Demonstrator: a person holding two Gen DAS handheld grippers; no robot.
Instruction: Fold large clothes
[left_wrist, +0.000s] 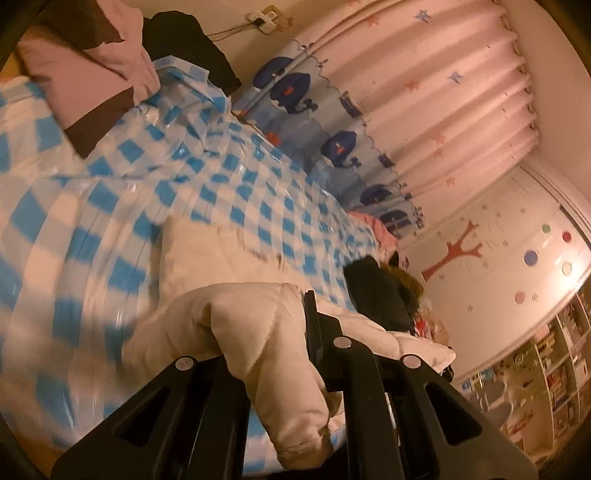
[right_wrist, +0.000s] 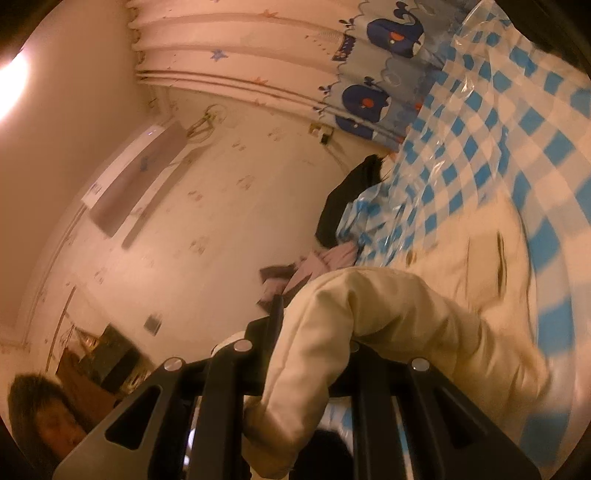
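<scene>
A bed (left_wrist: 92, 221) carries everything, covered by a blue-and-white checked sheet with a clear, glossy plastic layer over it. A cream padded garment (left_wrist: 207, 254) lies on the checks, one end of it raised off the surface. A pink pillow with brown ends (left_wrist: 74, 81) sits at one end beside a black garment (left_wrist: 184, 40). Another dark garment (left_wrist: 376, 291) lies at the opposite end.

Quilted matt cream coat (left_wrist: 236, 325), glossy plastic sheet (left_wrist: 229, 177)
</scene>
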